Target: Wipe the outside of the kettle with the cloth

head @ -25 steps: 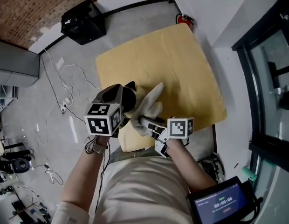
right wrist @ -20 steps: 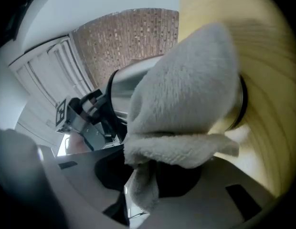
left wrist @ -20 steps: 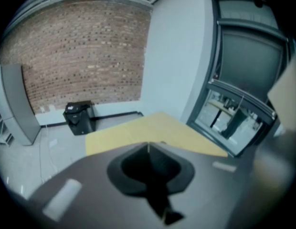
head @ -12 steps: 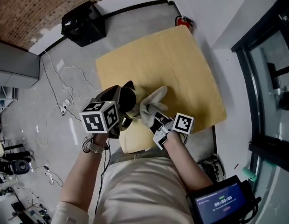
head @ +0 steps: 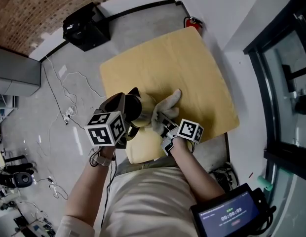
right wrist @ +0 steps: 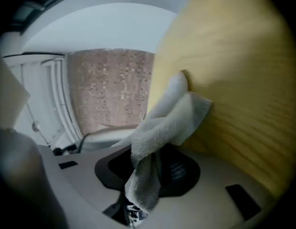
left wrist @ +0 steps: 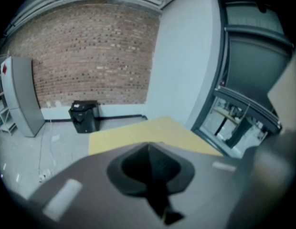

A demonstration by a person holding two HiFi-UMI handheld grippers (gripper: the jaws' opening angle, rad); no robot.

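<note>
At the near edge of the wooden table (head: 182, 63) the kettle (head: 139, 108), with a dark top and pale body, sits right against my left gripper (head: 127, 115). In the left gripper view the jaws of that gripper (left wrist: 149, 149) are shut, and nothing held shows between them. My right gripper (head: 162, 124) is shut on the grey-white cloth (head: 169, 106), which lies against the kettle's right side. In the right gripper view the cloth (right wrist: 162, 123) bunches out of the shut jaws of the right gripper (right wrist: 153, 175) in front of the table (right wrist: 243, 80).
On the floor beyond the table stand a black box (head: 86, 26) and a red fire extinguisher (head: 194, 20). Loose cables (head: 64, 98) lie at the left. A dark window frame (head: 271, 83) runs along the right. A small screen (head: 227, 214) is at my lower right.
My right gripper has moved lower and closer along the kettle's side, and the cloth's free end has swung right. The left gripper's marker cube has rolled a little; the kettle stays put.
</note>
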